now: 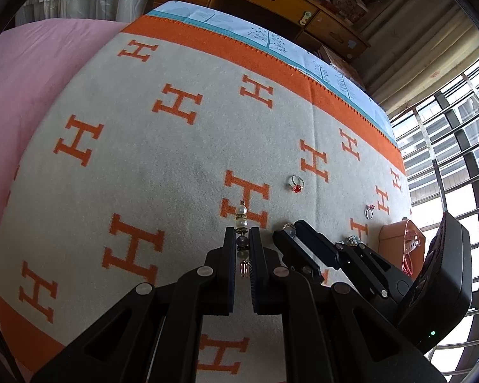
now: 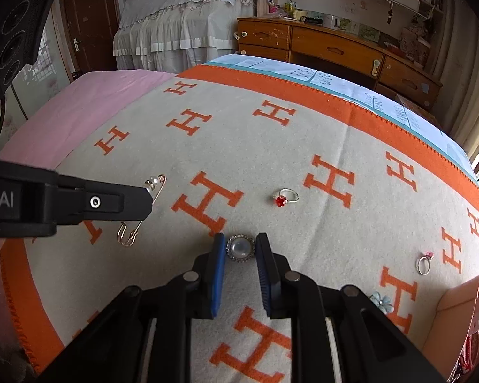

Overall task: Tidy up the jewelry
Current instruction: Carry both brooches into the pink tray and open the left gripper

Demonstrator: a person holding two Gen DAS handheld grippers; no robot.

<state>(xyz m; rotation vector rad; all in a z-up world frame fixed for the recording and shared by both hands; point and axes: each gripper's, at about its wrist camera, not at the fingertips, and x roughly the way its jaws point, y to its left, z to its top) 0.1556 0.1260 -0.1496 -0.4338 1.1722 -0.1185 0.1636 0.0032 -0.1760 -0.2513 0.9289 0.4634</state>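
My left gripper point(image 1: 242, 233) is shut on a gold bead-and-pearl safety-pin brooch point(image 1: 242, 223), just above the blanket; the brooch also shows in the right wrist view point(image 2: 137, 220) beside the left fingers point(image 2: 118, 204). My right gripper point(image 2: 240, 239) is open, with its jaws either side of a round pearl brooch point(image 2: 240, 248) lying on the blanket. A red-stone ring point(image 2: 285, 197) lies farther ahead; it also shows in the left wrist view point(image 1: 296, 184). A pink-stone ring point(image 2: 424, 263) and a pale blue flower piece point(image 2: 381, 301) lie to the right.
An orange-and-grey H-patterned blanket point(image 2: 271, 159) covers the bed. A peach open jewelry box point(image 2: 463, 312) sits at the right edge; it also shows in the left wrist view point(image 1: 399, 245). A pink sheet point(image 2: 79, 105) lies left; wooden drawers point(image 2: 335, 48) stand behind.
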